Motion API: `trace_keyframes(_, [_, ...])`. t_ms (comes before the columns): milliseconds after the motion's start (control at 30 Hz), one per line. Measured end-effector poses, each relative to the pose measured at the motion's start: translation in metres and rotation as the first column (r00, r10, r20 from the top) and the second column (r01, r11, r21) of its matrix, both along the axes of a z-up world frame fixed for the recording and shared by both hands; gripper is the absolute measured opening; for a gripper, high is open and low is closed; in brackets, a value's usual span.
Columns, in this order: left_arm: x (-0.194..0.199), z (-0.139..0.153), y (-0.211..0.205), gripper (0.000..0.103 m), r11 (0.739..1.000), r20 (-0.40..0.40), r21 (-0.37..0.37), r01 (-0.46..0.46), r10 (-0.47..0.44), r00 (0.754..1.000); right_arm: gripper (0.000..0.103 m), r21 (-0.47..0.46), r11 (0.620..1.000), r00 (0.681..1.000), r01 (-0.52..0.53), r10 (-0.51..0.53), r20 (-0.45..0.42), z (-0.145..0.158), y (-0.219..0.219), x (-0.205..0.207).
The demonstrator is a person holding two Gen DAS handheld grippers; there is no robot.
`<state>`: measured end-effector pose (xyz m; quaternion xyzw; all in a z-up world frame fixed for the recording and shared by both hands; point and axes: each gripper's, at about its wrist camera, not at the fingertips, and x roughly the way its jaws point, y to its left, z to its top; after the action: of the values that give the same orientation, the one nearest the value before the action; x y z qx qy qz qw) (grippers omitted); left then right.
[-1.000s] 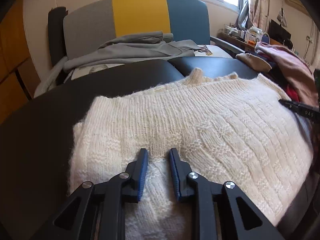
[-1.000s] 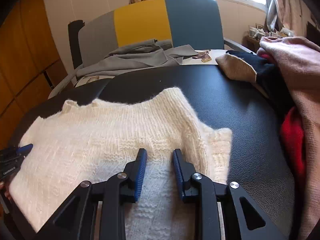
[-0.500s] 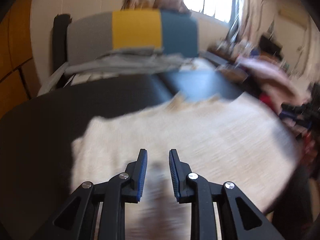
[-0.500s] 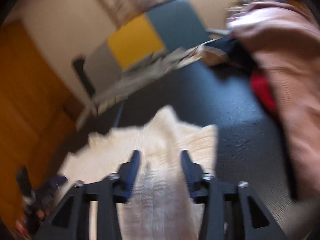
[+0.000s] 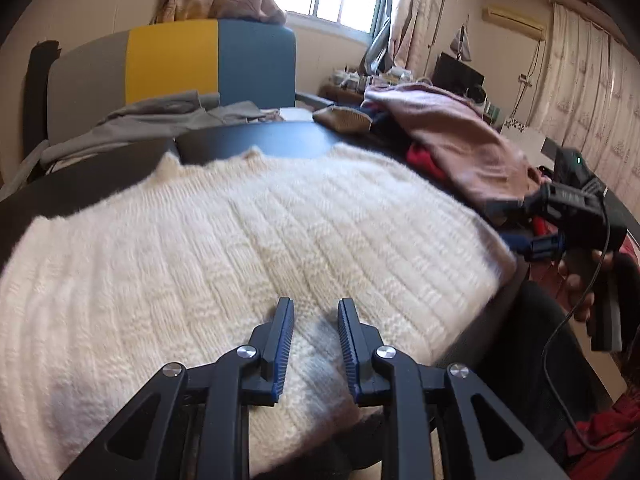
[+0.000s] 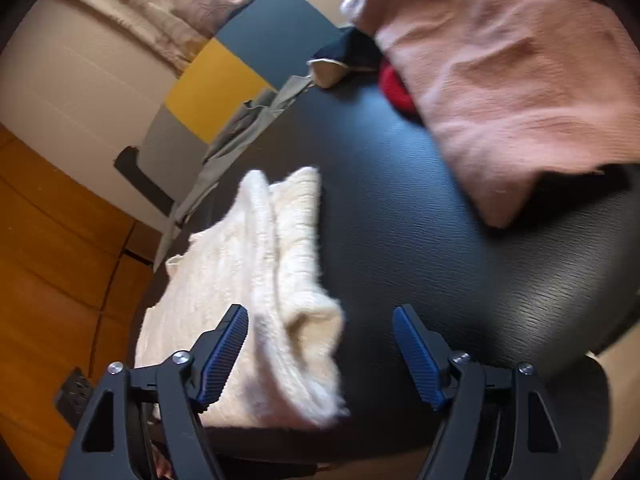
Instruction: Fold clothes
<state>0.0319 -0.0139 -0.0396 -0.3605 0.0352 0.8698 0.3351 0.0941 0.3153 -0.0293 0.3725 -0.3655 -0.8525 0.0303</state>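
The cream sweater [image 5: 248, 248] lay flat on the black table [image 5: 92, 188], covering most of the near half, collar toward the far edge. A second earlier both units sat over the near hem with jaws narrow.

Left hand-held gripper [image 5: 314, 340]: jaws narrow, unchanged vs. earlier; knit bunched between the pads at the near hem. Judged clamped on the sweater, though pad contact was partly hidden.

Right hand-held gripper [image 6: 320, 352]: jaws now wide, where they were narrow 1 s ago. The sweater's right corner [image 6: 304, 332] sat slumped between the pads, touching neither as far as the view showed. The unit had also rolled and shifted toward the table's right edge; in the left wrist view it showed off the sweater's right side [image 5: 560, 220].

Meaning for the task (judgement):
- Right side released; left side retained. Hem no longer held at two points.
- Sweater edge on the right appeared doubled over in a ridge, so a fold may be partly laid, or the corner simply dropped. Cannot tell which.
- Next move prob. needs a fresh right-side grasp before any lift.

Other items: pink garment [image 6: 500, 80] piled at the table's far right corner, red cloth [image 6: 394, 88] under it; grey clothing [image 5: 160, 120] on the chair [image 5: 172, 64] beyond the far edge. Well apart from the sweater.
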Motion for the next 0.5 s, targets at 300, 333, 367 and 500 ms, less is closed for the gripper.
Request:
trace_keyframes(300, [0.001, -0.011, -0.006, 0.023, 0.998, 0.037, 0.062, -0.013, 0.011, 0.999, 0.033, -0.07, 0.988, 0.99, -0.139, 0.14, 0.022, -0.016, -0.058, -0.049])
trace_keyframes(333, [0.001, -0.01, -0.006, 0.023, 0.999, 0.031, 0.052, -0.011, 0.01, 0.999, 0.032, -0.083, 0.987, 0.99, -0.139, 0.142, 0.024, -0.016, -0.063, -0.051])
trace_keyframes(367, [0.001, -0.009, -0.005, 0.023, 0.999, 0.029, 0.043, -0.009, 0.008, 1.0, 0.03, -0.09, 0.986, 0.99, -0.14, 0.142, 0.019, -0.014, -0.066, -0.052])
trace_keyframes(500, [0.006, 0.011, -0.021, 0.023, 0.998, -0.036, 0.01, -0.057, 0.057, 0.998, 0.027, -0.124, 0.984, 0.991, -0.13, 0.131, -0.002, 0.008, -0.068, -0.056])
